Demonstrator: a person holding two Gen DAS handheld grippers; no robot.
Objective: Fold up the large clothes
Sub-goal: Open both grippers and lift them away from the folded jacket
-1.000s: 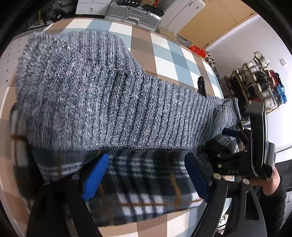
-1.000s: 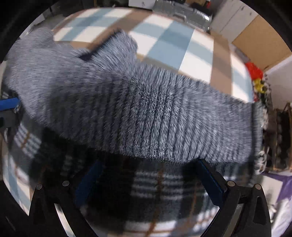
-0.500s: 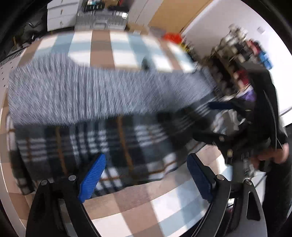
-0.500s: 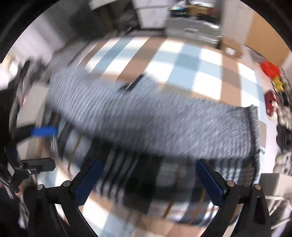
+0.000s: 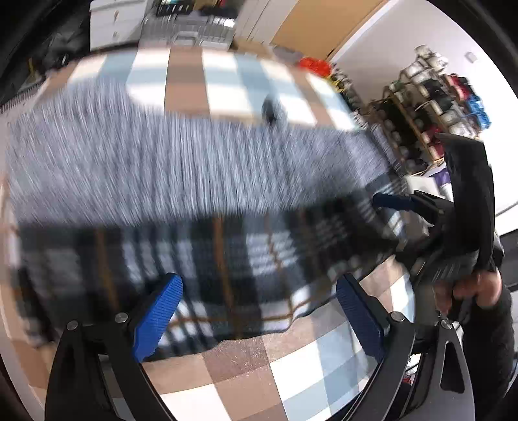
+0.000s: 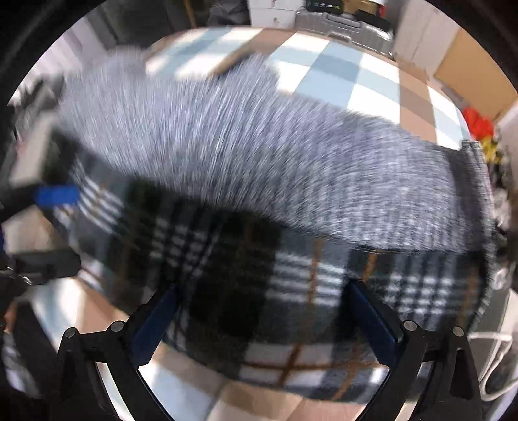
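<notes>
Both wrist views, blurred by motion. The grey ribbed knit sweater (image 5: pixel 194 162) lies folded across the checked tablecloth (image 5: pixel 291 366), its near edge overlapping a dark plaid garment (image 5: pixel 226 265) that spreads toward the near edge of the table. The left gripper (image 5: pixel 259 311) stands over the plaid garment's near hem with its blue pads (image 5: pixel 158 311) spread wide; the jaws have just been opening and press on no cloth. The right gripper (image 6: pixel 265 324) likewise hangs released above the plaid garment, nothing clasped between its blue pads (image 6: pixel 372 324). Containers: a wooden rack (image 5: pixel 430 107) at far right holds small items too blurred to identify; a silver case (image 6: pixel 340 22), closed, stands beyond the table's far edge.
</notes>
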